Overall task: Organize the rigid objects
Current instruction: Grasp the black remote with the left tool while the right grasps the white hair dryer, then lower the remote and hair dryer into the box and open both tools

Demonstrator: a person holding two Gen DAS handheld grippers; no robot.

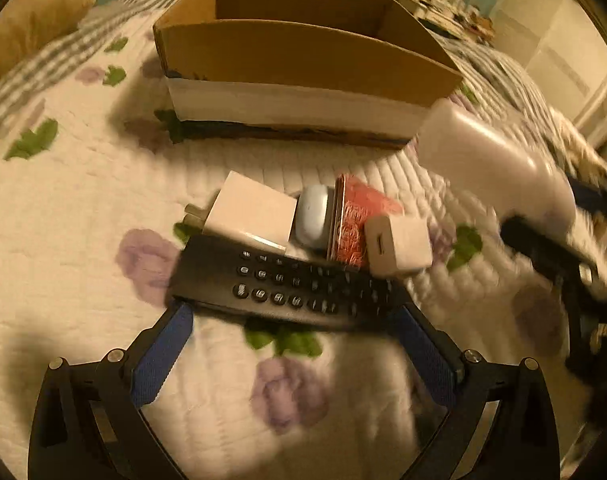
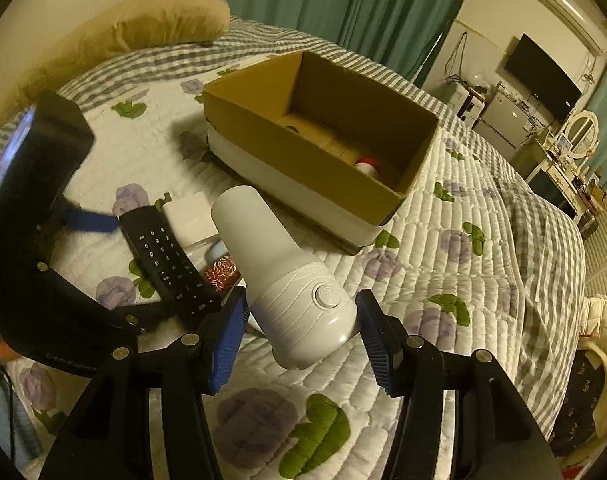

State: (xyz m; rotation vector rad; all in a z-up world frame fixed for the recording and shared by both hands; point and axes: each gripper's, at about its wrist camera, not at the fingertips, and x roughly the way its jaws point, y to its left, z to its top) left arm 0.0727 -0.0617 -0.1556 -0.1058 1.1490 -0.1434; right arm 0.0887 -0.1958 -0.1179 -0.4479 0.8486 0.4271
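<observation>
Evidently both tongs loaded for transfer. Right gripper pinches white bottle at ribbed base, held above quilt, near open cardboard box. Left gripper spans black remote endwise, pads touching; chargers beside it.

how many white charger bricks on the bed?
2. A larger white charger touches the remote's far edge, left of the blue case; a smaller white charger lies right of the red packet. Others may be hidden.

left tongs: black frame, blue ribbed pads | right tongs: same, silver screws
</observation>
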